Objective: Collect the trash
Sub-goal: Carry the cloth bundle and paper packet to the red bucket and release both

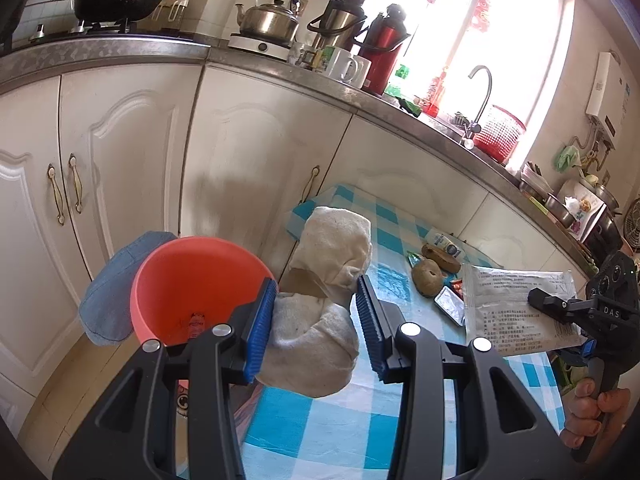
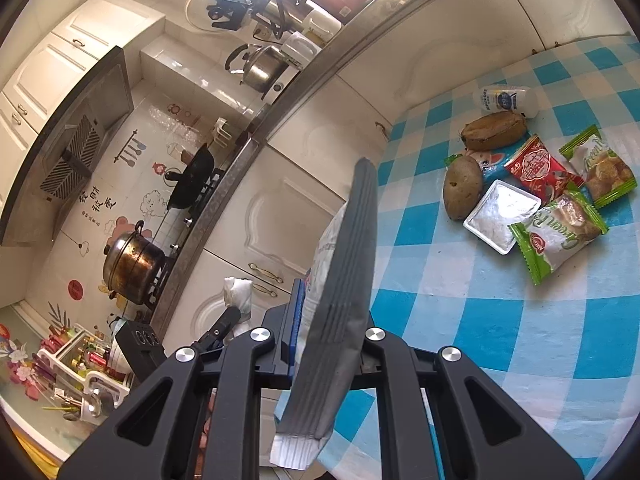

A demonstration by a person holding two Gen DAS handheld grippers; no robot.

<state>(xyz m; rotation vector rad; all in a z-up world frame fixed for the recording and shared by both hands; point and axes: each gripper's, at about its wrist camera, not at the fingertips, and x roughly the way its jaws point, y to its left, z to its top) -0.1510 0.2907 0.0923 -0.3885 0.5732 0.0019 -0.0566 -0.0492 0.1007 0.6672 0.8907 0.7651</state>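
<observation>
The left hand-held gripper (image 1: 316, 320) is clamped on a crumpled white rag (image 1: 320, 304), just beside the red bin (image 1: 192, 280). The right hand-held gripper (image 2: 332, 320) pinches a flat packet (image 2: 340, 280) tight. More trash lies farther from the bin on the checked bench (image 2: 480, 320): green wrappers (image 2: 556, 236), a silver tray (image 2: 502, 216), two potatoes (image 2: 462, 188).

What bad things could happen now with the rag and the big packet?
1. The white cloth hangs bulky from the left gripper, right beside the orange bin; it could snag the rim or tip it.
2. The right gripper pinches the flat silver packet only by its edge, so it might slip out.
</observation>
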